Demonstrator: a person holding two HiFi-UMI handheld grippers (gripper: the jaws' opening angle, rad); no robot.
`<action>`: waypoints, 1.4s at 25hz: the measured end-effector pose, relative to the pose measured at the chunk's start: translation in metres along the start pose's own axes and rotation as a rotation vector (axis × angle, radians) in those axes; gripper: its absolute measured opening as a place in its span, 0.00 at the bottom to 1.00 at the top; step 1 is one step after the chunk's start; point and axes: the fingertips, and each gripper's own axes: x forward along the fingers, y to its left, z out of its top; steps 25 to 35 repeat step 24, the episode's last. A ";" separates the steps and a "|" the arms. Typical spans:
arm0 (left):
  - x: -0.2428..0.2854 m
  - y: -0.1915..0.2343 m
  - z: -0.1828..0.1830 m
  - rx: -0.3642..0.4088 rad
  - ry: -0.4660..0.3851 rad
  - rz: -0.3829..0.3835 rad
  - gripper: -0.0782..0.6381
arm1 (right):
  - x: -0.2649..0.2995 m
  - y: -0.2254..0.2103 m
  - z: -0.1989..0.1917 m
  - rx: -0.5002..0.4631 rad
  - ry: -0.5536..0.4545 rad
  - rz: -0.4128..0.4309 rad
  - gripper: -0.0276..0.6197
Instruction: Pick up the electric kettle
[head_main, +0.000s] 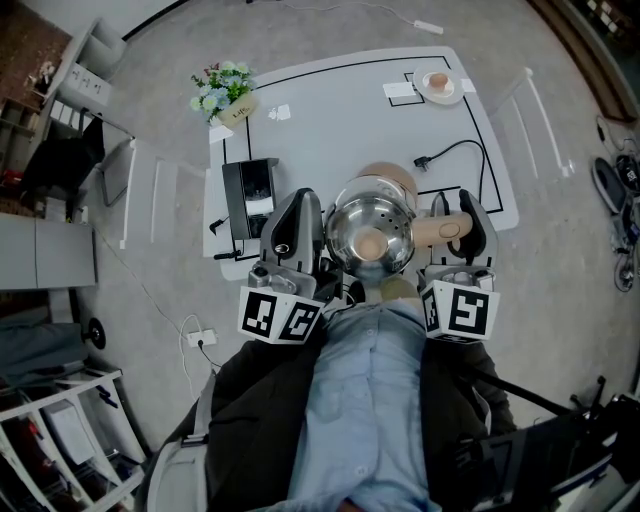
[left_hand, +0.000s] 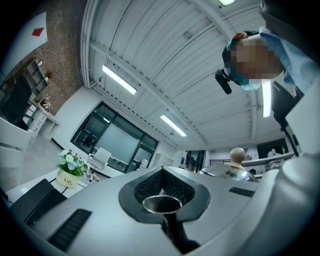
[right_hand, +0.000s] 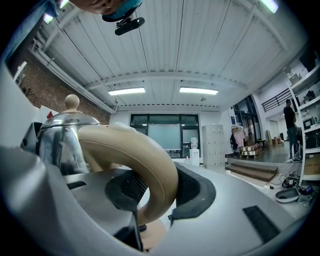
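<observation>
The electric kettle (head_main: 370, 232) is steel with a wooden lid knob and a thick beige handle (head_main: 445, 230). It hangs close under the head camera, above the near edge of the table. My right gripper (head_main: 462, 215) is shut on the handle; in the right gripper view the beige handle (right_hand: 145, 160) fills the gap between the dark pads (right_hand: 192, 192), with the steel body (right_hand: 62, 135) to the left. My left gripper (head_main: 298, 215) hovers just left of the kettle, shut with nothing in it. In the left gripper view the closed jaws (left_hand: 162, 187) point past the kettle's lid (left_hand: 232, 172).
The white table (head_main: 340, 110) carries a black box-like device (head_main: 250, 195) at the left, a flower pot (head_main: 225, 95) at the far left corner, a plate with a cup (head_main: 438, 85) at the far right, and a black power cord (head_main: 455, 155). White chairs stand on both sides.
</observation>
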 end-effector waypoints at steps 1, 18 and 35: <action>0.000 0.000 0.000 0.001 0.000 -0.001 0.11 | 0.000 -0.001 -0.001 -0.002 0.002 -0.001 0.25; 0.001 0.001 -0.001 -0.004 0.008 -0.003 0.11 | 0.001 0.000 -0.001 -0.007 0.003 0.001 0.25; 0.001 0.002 -0.002 -0.005 0.010 -0.003 0.12 | 0.001 -0.001 -0.004 0.000 0.005 -0.006 0.25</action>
